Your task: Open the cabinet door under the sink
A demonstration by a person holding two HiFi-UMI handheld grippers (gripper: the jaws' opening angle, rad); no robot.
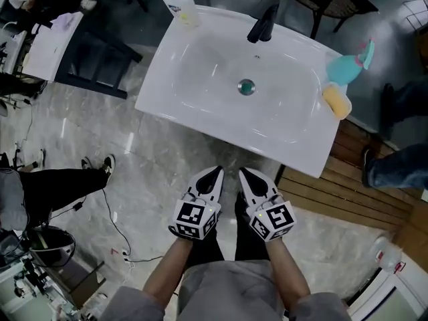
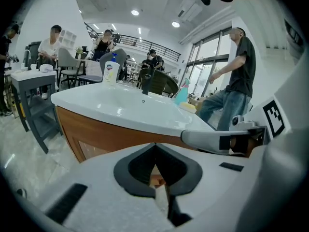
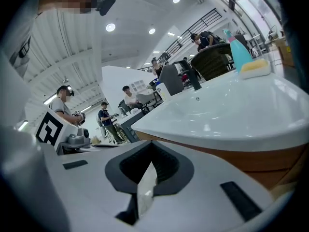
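The cabinet door (image 2: 94, 141) is untouched; the left tongs (image 1: 214, 174) and right tongs (image 1: 246, 174) are held pressed together, empty, at the sink's (image 1: 294, 142) six o'clock.

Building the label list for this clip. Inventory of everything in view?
sink basin: 1, white, centre, on top of the cabinet
faucet: 1, black, back rim of the basin
drain: 1, metal, basin middle
pump bottle: 1, white with a blue top, back left corner
teal bottle: 1, right rim
sponge: 1, yellow, right rim, beside the teal bottle
cabinet: 1, wood-brown, under the basin
floor: grey marble
decking: wood, right of the sink
bystanders: several, around the room
left hand-held gripper: white, shut, empty, short of the basin
right hand-held gripper: white, shut, empty, alongside the left one
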